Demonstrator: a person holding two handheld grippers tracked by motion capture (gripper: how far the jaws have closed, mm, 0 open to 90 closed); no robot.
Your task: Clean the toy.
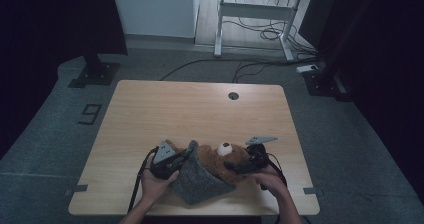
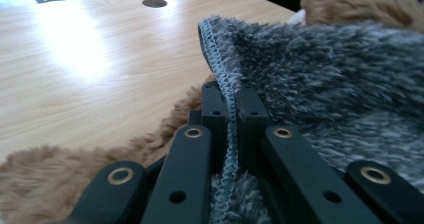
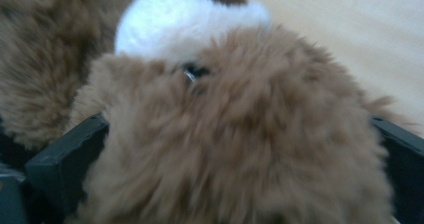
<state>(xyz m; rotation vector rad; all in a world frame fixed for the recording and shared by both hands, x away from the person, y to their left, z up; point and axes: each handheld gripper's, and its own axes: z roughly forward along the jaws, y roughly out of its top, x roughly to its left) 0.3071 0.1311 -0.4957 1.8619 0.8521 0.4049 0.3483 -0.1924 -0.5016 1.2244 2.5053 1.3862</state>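
Note:
A brown teddy bear [image 1: 231,156] lies near the front edge of the wooden table [image 1: 200,109], partly under a grey fuzzy cloth [image 1: 202,181]. My left gripper [image 1: 186,156] is shut on the cloth's stitched edge [image 2: 227,84], with brown bear fur [image 2: 45,169] under its jaws. My right gripper [image 1: 236,168] comes in from the bear's right side. In the right gripper view its jaws stand wide on either side of the bear's head [image 3: 240,134] and press into the fur; the white muzzle [image 3: 185,24] lies beyond. One black finger [image 3: 65,159] shows at the left.
A round cable hole [image 1: 233,95] sits near the table's far edge. Bare wood stretches across the far and left parts of the table. Beyond it are a desk frame [image 1: 260,14], floor cables and a black stand base [image 1: 95,74].

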